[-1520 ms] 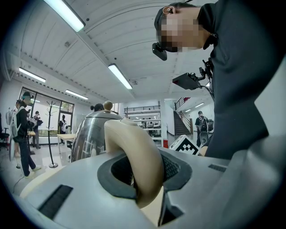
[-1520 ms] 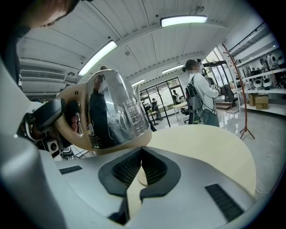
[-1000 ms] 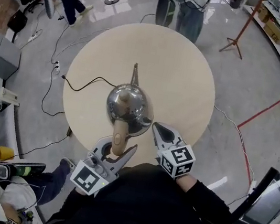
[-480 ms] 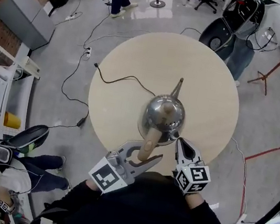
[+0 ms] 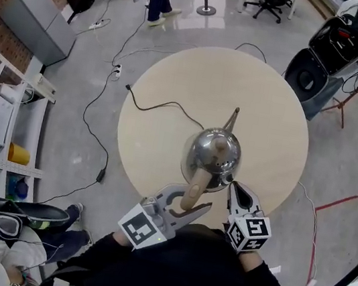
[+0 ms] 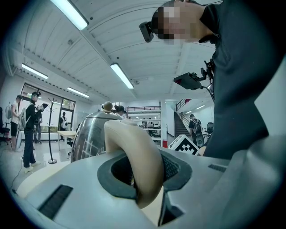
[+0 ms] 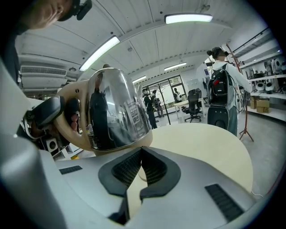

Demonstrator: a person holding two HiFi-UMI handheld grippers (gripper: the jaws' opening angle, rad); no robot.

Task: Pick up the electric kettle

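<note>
Round beige table (image 5: 176, 77) fills the middle of the head view, on a grey floor. A person with a black backpack (image 5: 348, 45) stands beyond its far right edge.

Electric kettle (image 5: 212, 153), a chrome dome on a beige base, sits over the near part of the table, right of centre. Whether its base rests on the top or hangs just clear of it cannot be told.

Left gripper (image 5: 188, 201) is at the near edge, its marker cube (image 5: 142, 228) toward the person. Its jaws are clamped on the kettle's beige handle (image 5: 192, 192). In the left gripper view the handle (image 6: 134, 156) fills the space between the pads.

Right gripper (image 5: 232, 184) lies just right of the left one, with its own marker cube (image 5: 248, 232). Its jaws are clenched tip to tip with nothing between them. The tips sit at the kettle's near right lower rim (image 7: 120, 150).

Black power cord (image 5: 158, 106) runs from the kettle across the table to its left edge.

Thin spout (image 5: 232, 119) points away toward the far side. Small beige lid knob (image 5: 220, 143) tops the dome.
</note>
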